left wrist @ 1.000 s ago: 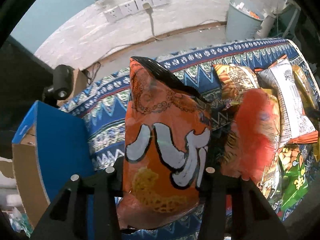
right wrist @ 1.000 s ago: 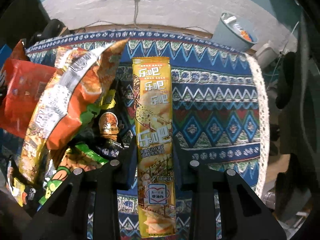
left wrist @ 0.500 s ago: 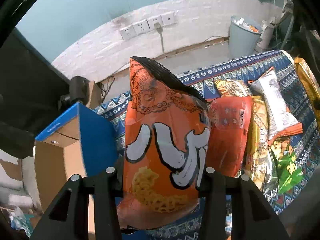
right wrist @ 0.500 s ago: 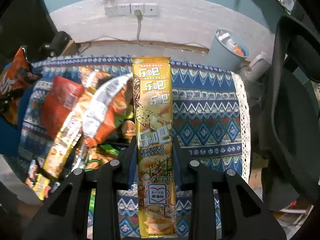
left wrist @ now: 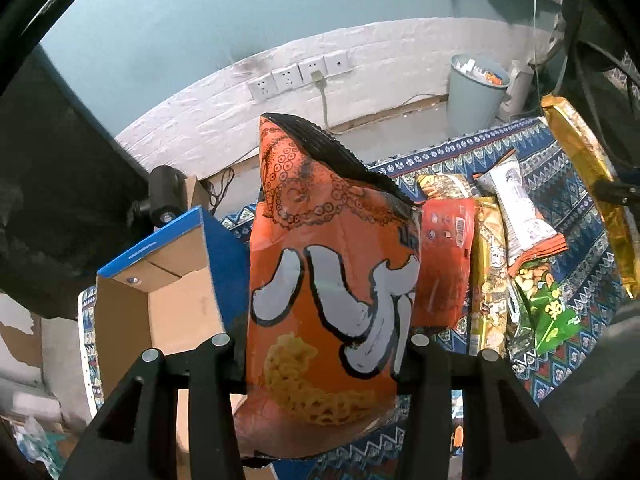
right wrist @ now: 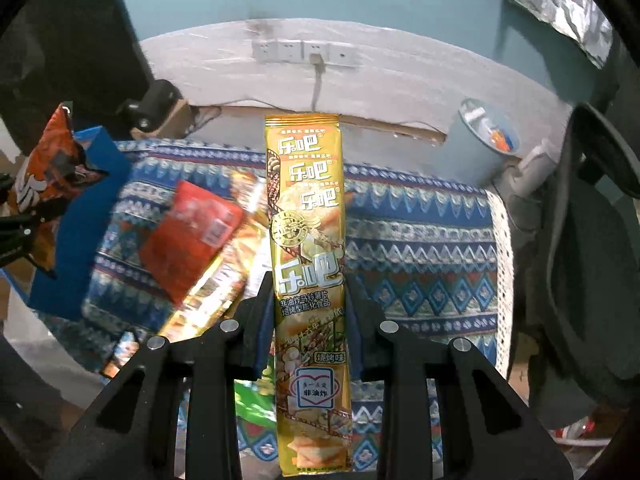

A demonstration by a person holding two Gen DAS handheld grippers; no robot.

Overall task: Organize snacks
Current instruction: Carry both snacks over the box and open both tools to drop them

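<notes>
My left gripper is shut on an orange puffed-snack bag and holds it upright in the air, just right of an open cardboard box with blue outer walls. My right gripper is shut on a long yellow chip pack and holds it upright above the patterned blue cloth. The orange bag and the blue box also show at the left of the right wrist view. The yellow pack shows at the far right of the left wrist view.
A pile of snack bags lies on the cloth: a red bag, a gold pack, a white and orange bag and a green bag. A grey bin stands by the wall. A dark chair is at the right.
Both grippers have risen and pulled back from the cloth with their snacks. The left one has shifted toward the box, whose open inside now shows.
</notes>
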